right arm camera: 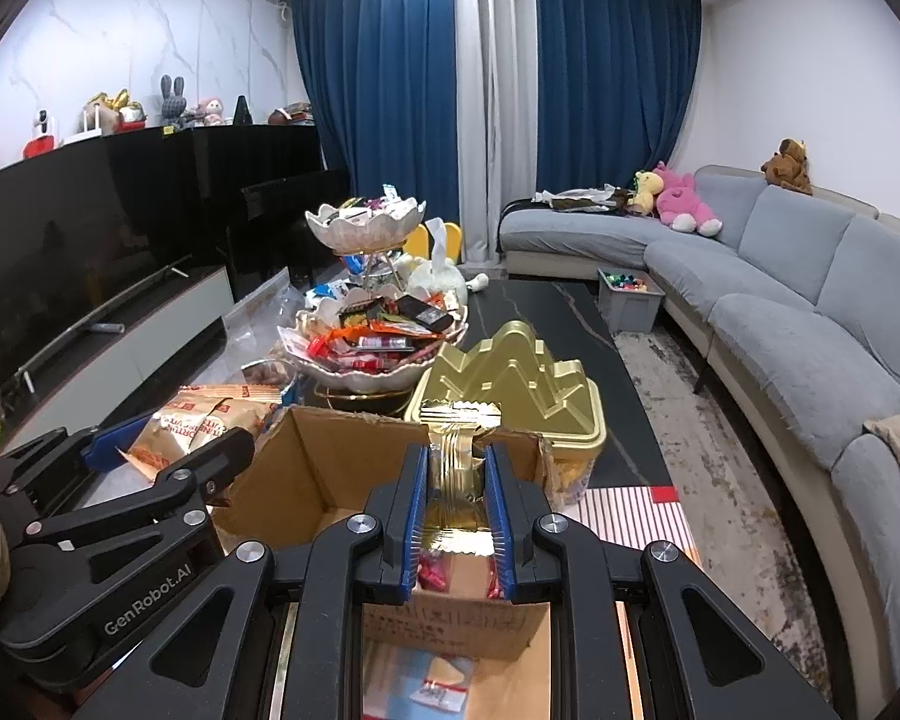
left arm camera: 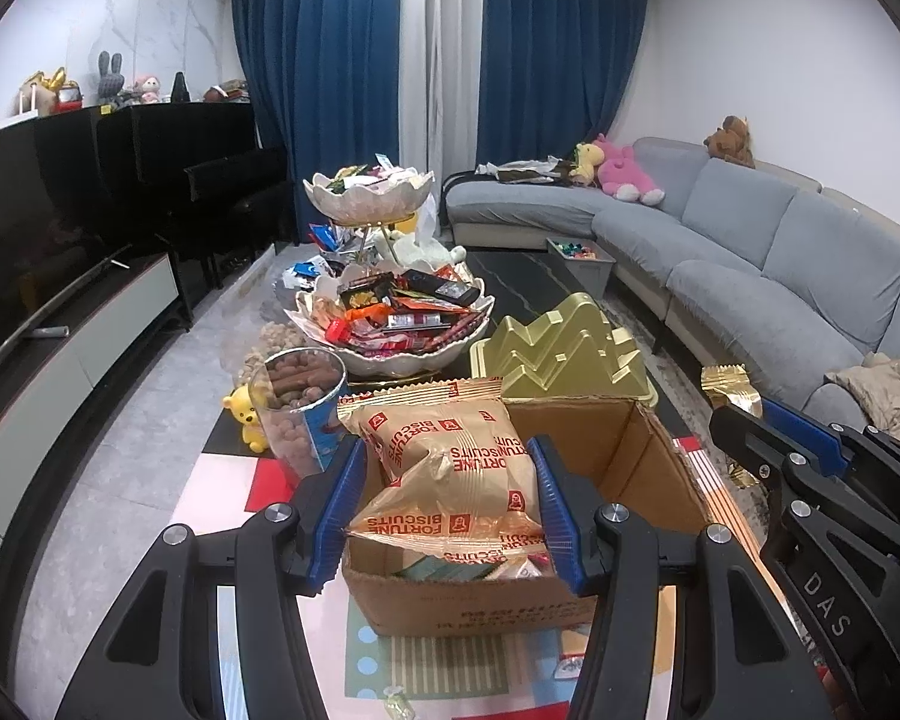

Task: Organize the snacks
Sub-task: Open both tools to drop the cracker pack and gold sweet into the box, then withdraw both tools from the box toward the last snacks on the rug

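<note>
Biscuits first: from the left wrist view, the left gripper [left arm camera: 450, 498] has its fingers clenched on a puffy bag of Fortune Biscuits [left arm camera: 450, 468], one blue pad against each side of the bag, which hangs just above the open cardboard box [left arm camera: 630, 456] with more packets visible below the fingertips. Ahead of the fingers stand a clear tub of brown snacks [left arm camera: 300, 402], a gold mountain-shaped lid [left arm camera: 564, 342] and a tiered shell bowl stand [left arm camera: 390, 324] heaped with wrappers, all on the dark table [left arm camera: 528, 276]. Off to the right of these fingers the right gripper [left arm camera: 744, 420] shows with a gold wrapper in its tip. From the right wrist view, that right gripper [right arm camera: 457, 498] is clamped on a narrow gold foil packet [right arm camera: 459, 456], crumpled between the pads and poking up beyond the fingertips, directly over the box [right arm camera: 330, 462]; the left gripper [right arm camera: 168, 438] with its bag sits just to the left. Risks, as I judge them: the air-filled bag is slippery and could squirt out of the pads or have its biscuits crushed if squeezed harder (it is only pinched at mid-body); the two grippers are close together over one box and may knock each other; a careless release could send either packet onto the box flap and over the table edge.
</note>
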Action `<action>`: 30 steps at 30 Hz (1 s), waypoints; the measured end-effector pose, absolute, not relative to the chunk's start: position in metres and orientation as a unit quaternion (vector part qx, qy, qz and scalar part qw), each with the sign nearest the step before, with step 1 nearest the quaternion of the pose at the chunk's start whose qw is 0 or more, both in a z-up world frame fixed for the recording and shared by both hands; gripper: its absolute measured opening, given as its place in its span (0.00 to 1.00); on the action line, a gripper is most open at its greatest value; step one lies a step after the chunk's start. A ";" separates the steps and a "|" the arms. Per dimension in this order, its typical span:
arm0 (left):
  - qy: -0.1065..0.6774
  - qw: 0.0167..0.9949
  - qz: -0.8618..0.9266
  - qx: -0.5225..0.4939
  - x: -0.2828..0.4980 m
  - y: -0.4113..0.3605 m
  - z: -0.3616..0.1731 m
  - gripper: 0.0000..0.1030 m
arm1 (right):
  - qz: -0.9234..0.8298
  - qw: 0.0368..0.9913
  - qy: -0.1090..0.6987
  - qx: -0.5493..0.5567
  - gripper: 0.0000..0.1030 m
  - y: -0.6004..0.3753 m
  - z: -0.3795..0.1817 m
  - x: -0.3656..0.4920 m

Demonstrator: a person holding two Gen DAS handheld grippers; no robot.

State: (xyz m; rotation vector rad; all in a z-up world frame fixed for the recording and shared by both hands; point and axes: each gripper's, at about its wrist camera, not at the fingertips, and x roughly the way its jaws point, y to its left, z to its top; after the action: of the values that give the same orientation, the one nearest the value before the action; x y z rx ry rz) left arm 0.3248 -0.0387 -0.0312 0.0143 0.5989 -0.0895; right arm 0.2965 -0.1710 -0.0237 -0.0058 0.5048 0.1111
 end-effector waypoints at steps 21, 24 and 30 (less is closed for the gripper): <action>0.346 0.937 -0.057 0.010 0.372 -0.041 -0.067 0.54 | 0.053 0.954 0.295 -0.002 0.21 -0.174 -0.054 0.347; 0.348 0.936 -0.053 0.010 0.372 -0.040 -0.070 0.63 | 0.052 0.954 0.297 -0.005 0.35 -0.174 -0.055 0.348; 0.347 0.937 -0.041 0.007 0.368 -0.035 -0.069 0.74 | 0.042 0.958 0.284 -0.006 0.57 -0.178 -0.051 0.340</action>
State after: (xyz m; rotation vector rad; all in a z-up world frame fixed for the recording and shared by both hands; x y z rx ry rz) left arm 0.3684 -0.0354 -0.0686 0.0137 0.7084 -0.0830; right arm 0.3400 -0.1784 -0.0505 -0.0124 0.5756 0.0843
